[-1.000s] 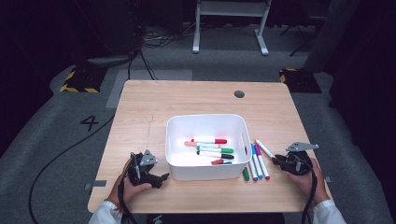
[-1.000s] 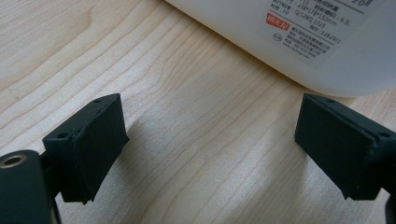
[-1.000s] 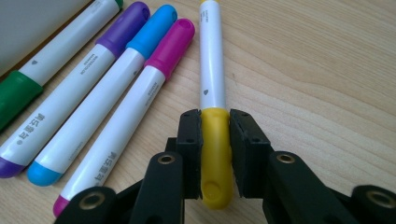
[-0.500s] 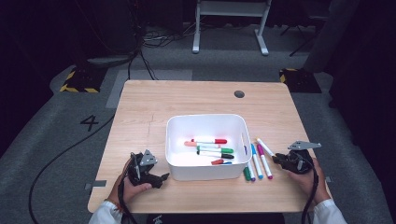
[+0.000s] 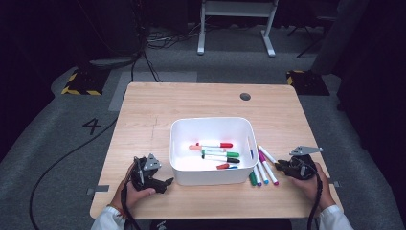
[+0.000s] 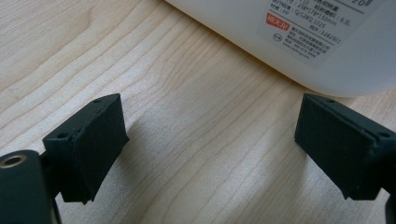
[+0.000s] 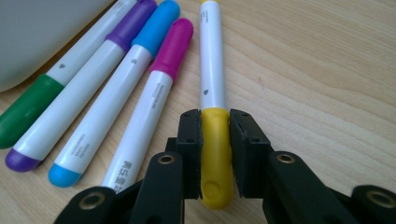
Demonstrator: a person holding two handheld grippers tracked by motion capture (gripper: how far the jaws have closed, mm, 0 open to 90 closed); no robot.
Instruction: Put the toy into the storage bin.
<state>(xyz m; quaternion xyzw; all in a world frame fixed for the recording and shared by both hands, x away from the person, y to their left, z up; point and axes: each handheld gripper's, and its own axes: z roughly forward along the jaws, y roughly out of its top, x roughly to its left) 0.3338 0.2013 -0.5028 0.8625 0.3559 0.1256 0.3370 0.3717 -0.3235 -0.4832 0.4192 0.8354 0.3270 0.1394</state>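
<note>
Between the jaws of my right hand-held gripper [image 7: 215, 140] sits the yellow cap end of a marker [image 7: 212, 70], clamped and lying on the table [image 5: 191, 103] just right of the white bin [image 5: 210, 125]; its long axis runs straight ahead from the jaws. I judge the bin lies to the left of this hand, so the lift swings leftward. My left hand-held gripper [image 6: 210, 140] rests with jaws apart, beside the bin's near left corner.

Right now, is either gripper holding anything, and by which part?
The right gripper is shut on the yellow marker, clamping its yellow cap end. The left gripper is open over bare table, holding nothing.
</note>
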